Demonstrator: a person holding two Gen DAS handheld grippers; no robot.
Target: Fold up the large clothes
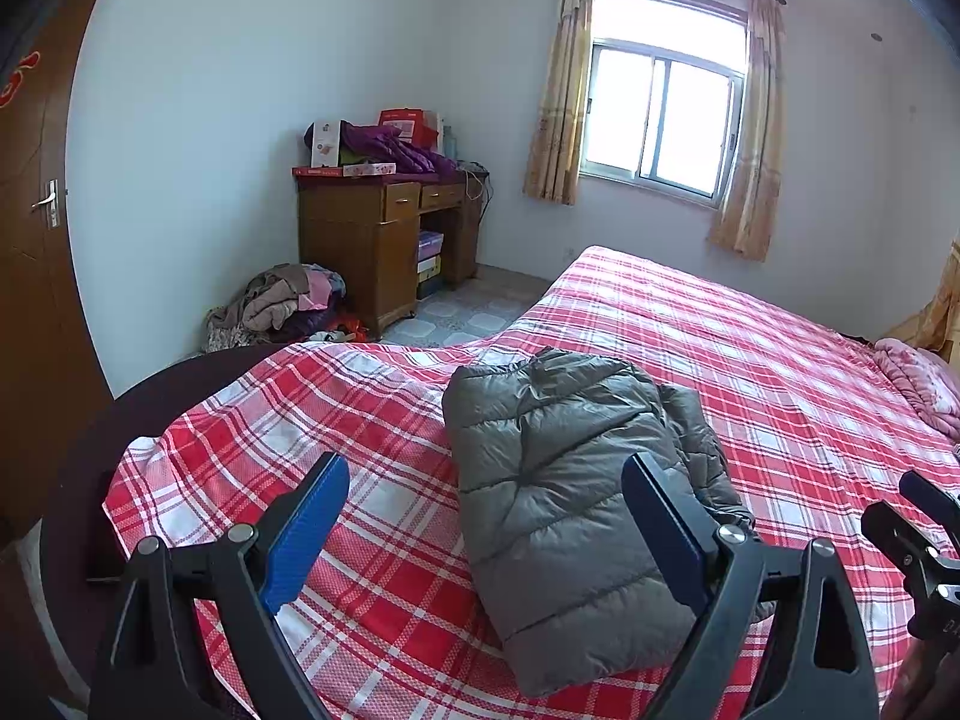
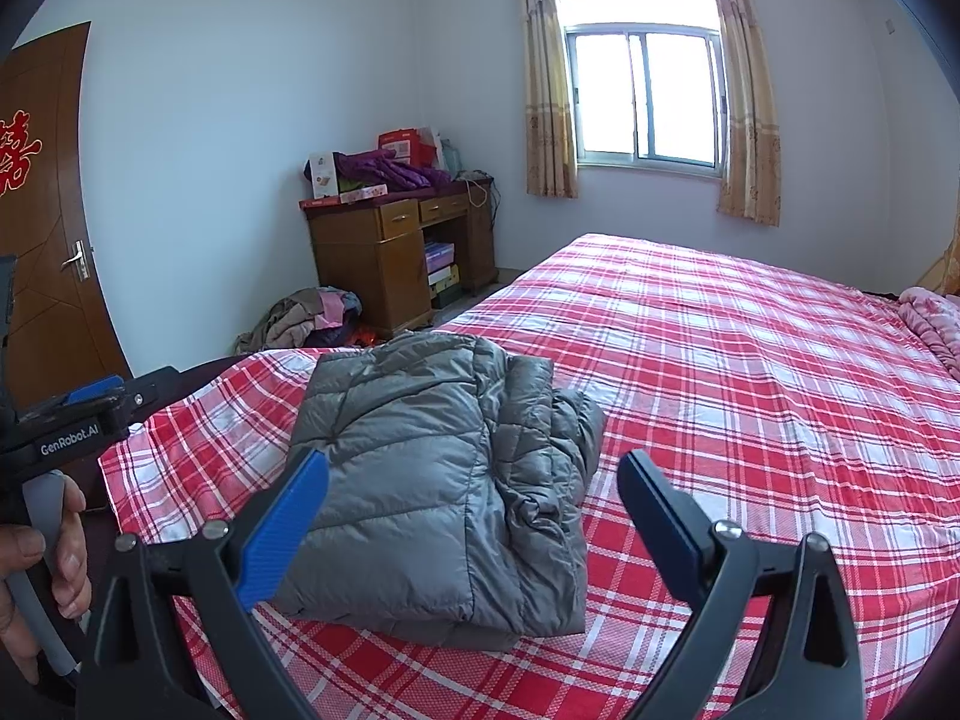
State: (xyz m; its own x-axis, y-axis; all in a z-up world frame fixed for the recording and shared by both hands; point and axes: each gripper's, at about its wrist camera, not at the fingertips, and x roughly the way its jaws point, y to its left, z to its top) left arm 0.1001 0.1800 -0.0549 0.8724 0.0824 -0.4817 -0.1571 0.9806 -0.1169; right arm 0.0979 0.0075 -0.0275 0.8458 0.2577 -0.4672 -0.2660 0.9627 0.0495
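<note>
Pale walls (image 2: 240, 120) close in a bedroom lit by daylight from a window (image 2: 645, 99) hung with yellow curtains (image 2: 549, 90). A wooden desk (image 2: 384, 258) stands in the corner, boxes (image 1: 408, 123) and purple cloth (image 1: 396, 147) piled on top. A heap of clothes (image 1: 282, 306) lies on the tiled floor (image 1: 456, 312) beside it. A brown door (image 2: 42, 228) is at left. A red plaid sheet (image 2: 750, 372) covers the bed.
</note>
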